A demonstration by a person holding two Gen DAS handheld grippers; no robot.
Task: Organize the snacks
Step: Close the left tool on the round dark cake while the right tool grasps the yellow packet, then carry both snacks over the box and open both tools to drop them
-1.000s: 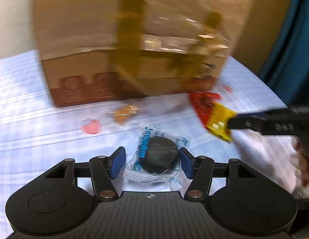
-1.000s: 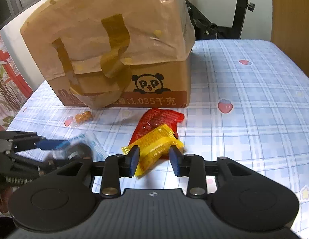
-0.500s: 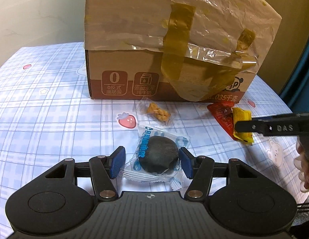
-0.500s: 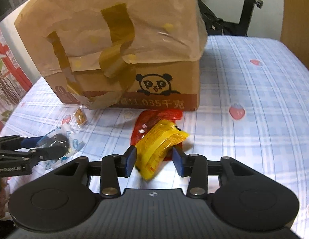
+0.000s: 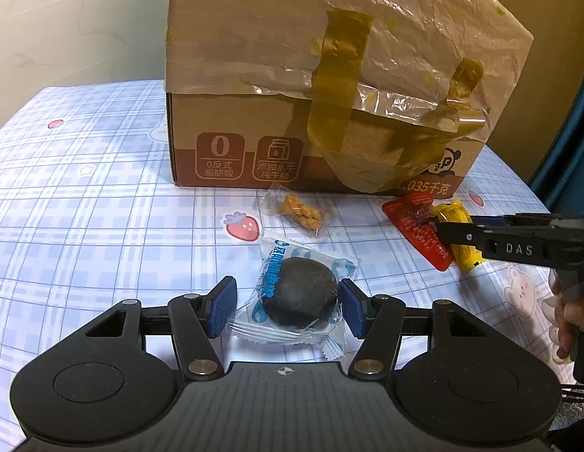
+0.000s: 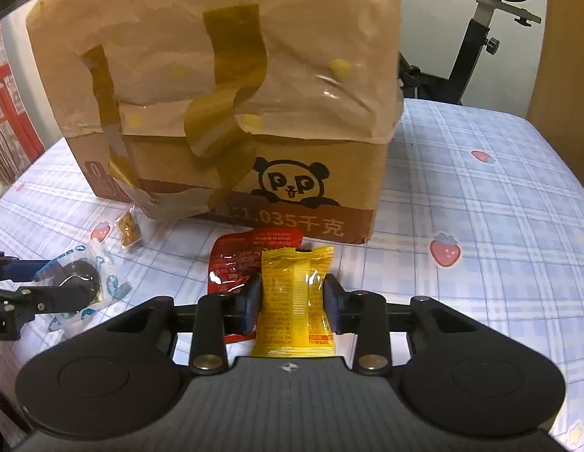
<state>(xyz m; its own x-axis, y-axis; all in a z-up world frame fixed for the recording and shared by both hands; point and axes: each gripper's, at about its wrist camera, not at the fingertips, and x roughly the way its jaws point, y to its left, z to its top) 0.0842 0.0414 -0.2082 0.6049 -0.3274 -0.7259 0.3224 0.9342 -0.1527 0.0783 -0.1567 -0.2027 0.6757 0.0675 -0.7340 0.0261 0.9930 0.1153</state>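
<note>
My left gripper [image 5: 288, 307] is shut on a clear blue-printed packet with a dark round snack [image 5: 299, 297]; it also shows in the right wrist view [image 6: 79, 280]. My right gripper [image 6: 292, 301] is shut on a yellow snack packet [image 6: 295, 301], seen too in the left wrist view [image 5: 457, 233]. A red packet [image 6: 239, 260] lies under and behind the yellow one on the checked tablecloth [image 6: 480, 263]. A small clear packet with a golden twisted snack [image 5: 301, 213] lies in front of the big taped cardboard box [image 5: 329, 94].
The cardboard box [image 6: 224, 105] with a panda logo stands just behind all the snacks. An exercise bike [image 6: 491, 19] stands beyond the table's far right. The cloth stretches to the left [image 5: 84, 207] and right of the box.
Both views have settled and come closer to the box. The yellow packet has turned upright between my right fingers. The dark snack stays between my left fingers.
</note>
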